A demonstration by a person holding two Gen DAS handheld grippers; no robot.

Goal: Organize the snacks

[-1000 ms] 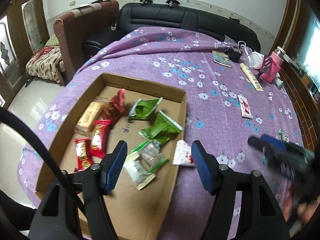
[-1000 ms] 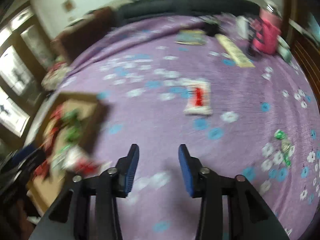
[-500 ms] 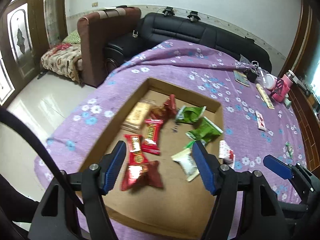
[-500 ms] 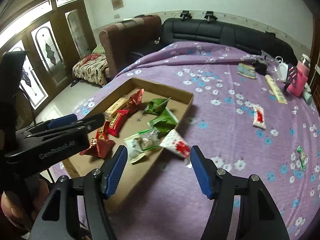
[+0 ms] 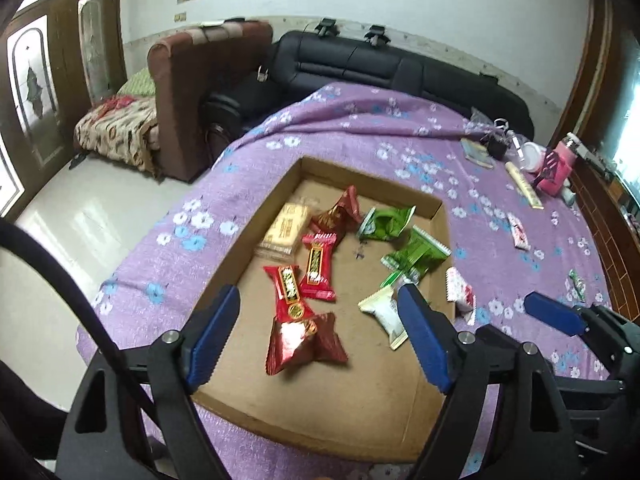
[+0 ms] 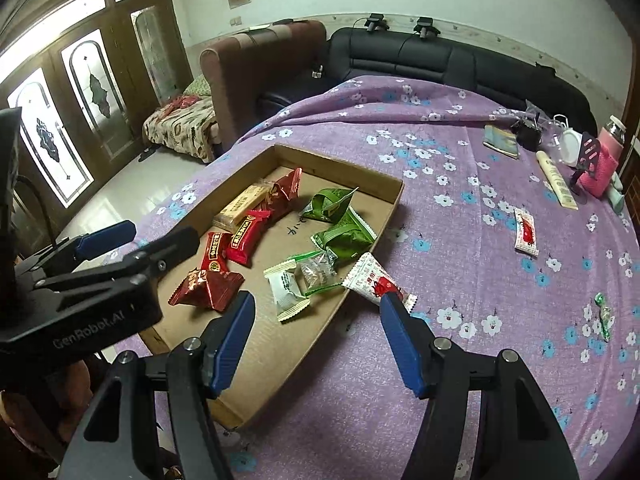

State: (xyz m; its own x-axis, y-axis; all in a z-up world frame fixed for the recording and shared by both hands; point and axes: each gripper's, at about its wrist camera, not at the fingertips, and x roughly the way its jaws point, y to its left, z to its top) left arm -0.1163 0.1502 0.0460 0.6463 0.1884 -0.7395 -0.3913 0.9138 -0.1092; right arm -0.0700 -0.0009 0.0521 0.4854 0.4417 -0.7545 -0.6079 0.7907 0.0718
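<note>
Moved: both tongs back over cardboard tray (image 5: 436, 240) | left tongs (image 5: 320, 344) opening, empty | right tongs (image 6: 316, 340) apart, empty

Daylight from the glass doors (image 6: 52, 128) glares off the pale floor (image 5: 80, 216). My fisheye views bow at dark corners; snacks in the left view blur slightly, soft shadows underneath.

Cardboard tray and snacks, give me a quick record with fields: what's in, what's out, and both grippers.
tray: cardboard tray on purple floral cloth
inside: red, green, tan and white packets
on rim: white-and-red packet, leaning over the right wall
outside: white-and-red packet; green candies
left gripper: jaws opening, nothing between
right gripper: jaws open, empty
</note>
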